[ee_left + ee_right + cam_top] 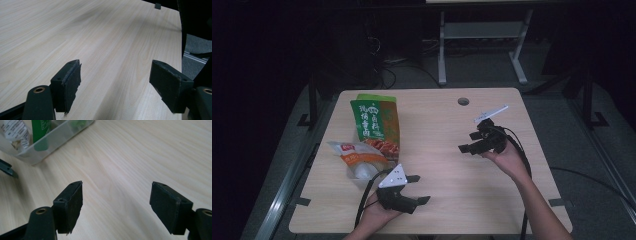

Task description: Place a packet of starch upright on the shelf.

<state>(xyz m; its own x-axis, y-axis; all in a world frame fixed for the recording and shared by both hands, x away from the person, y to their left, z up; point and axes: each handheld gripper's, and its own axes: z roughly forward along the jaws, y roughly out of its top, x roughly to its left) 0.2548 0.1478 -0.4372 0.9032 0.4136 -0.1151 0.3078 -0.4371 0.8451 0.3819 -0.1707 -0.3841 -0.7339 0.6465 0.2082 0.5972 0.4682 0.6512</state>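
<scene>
Showing both grippers, left and right, wide open and empty; soft, crinkly snack bags probably grip best by an edge.

Two snack bags sit on the table's left half. The green bag lies flat, printed with white characters and an orange food photo low down. The white-and-orange pouch overlaps its near corner, looking a bit crumpled, its lower end maybe clear plastic, hard to tell.
</scene>
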